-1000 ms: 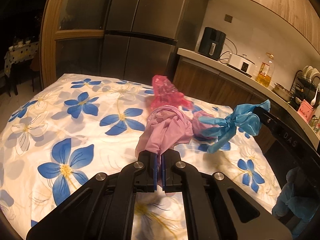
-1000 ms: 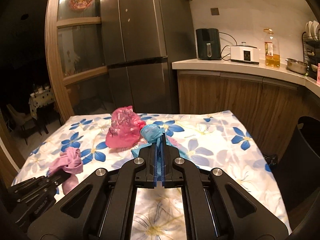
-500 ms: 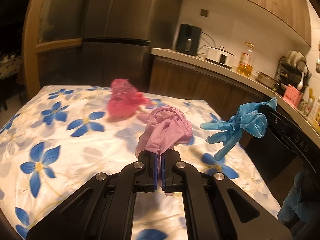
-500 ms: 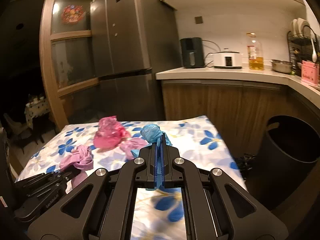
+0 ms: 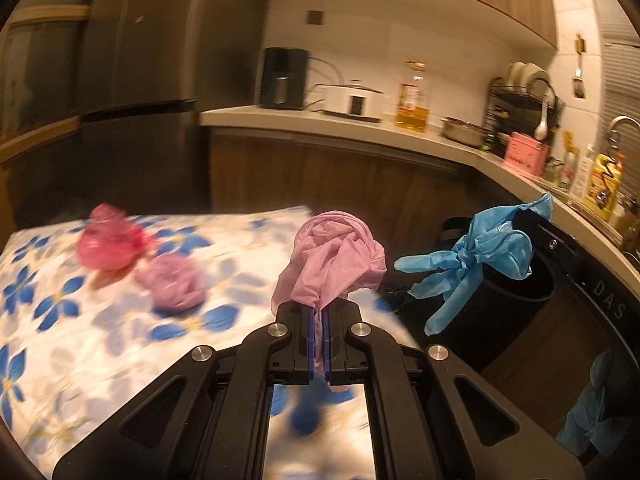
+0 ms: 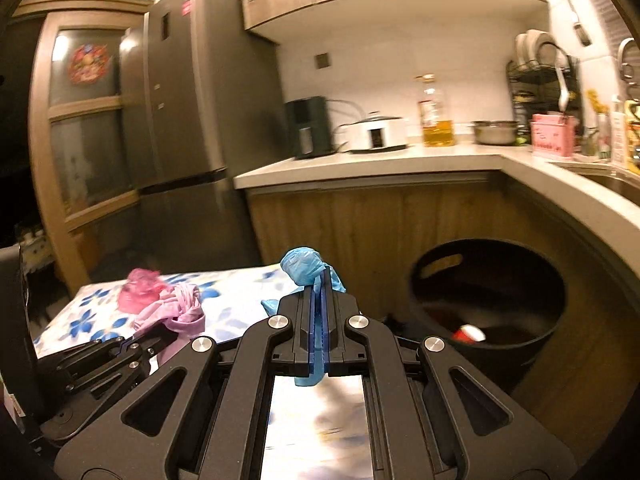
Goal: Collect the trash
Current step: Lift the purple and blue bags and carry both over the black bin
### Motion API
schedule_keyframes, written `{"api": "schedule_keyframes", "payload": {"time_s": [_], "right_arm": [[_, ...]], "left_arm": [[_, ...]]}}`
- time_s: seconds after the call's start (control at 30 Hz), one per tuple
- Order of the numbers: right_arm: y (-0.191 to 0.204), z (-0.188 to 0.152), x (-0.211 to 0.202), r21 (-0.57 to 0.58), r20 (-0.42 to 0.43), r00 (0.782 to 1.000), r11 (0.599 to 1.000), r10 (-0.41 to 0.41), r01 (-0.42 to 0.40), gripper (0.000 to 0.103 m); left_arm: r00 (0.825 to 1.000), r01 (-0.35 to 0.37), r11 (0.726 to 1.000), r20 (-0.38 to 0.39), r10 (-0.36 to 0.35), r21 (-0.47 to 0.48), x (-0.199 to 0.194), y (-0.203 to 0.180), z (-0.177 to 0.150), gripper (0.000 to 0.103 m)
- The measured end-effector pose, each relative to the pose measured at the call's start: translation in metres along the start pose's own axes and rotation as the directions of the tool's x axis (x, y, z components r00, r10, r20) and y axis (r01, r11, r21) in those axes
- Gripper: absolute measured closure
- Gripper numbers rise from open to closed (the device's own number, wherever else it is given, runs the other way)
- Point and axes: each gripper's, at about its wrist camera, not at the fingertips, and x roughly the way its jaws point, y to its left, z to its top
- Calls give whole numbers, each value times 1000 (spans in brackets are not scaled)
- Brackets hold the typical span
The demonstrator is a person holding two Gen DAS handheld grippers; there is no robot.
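My left gripper (image 5: 319, 312) is shut on a crumpled pale purple glove (image 5: 336, 260), held above the table's right edge. My right gripper (image 6: 320, 300) is shut on a knotted blue glove (image 6: 304, 266); the blue glove also shows at the right in the left wrist view (image 5: 480, 256). The black trash bin (image 6: 440, 256) stands on the floor to the right of the table, with a red and white item (image 6: 468, 334) inside. On the flowered tablecloth (image 5: 60, 320) lie a red-pink plastic bag (image 5: 108, 244) and a second purple glove (image 5: 176, 284).
A wooden counter (image 6: 380, 160) runs behind and curves right around the bin, carrying a cooker, an oil bottle, a pot and a dish rack. A steel fridge (image 6: 180, 100) stands at the back left.
Both grippers have swung right with their gloves, away from the table's middle toward the bin. The bin now shows large in the right wrist view.
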Motion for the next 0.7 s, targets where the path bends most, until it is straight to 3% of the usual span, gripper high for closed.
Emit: {"api": "schedule_keyframes", "payload": {"time_s": [0.33,0.5,0.7], "right_arm": [[-73,29,-6,50,64,987,989,-145,142,101],[-105,35,4,87,57,980,979,-191,186,101],[-124,32,17,100,29,973,970,-227,223,101]], "left_arm": [[988,151,985,10,-152,87,39,-84,32,101],[969,246,964,-27,-245,100,65,-118,42,101],[954,298,943,-32,-297,144,91,-147,43,101]]}}
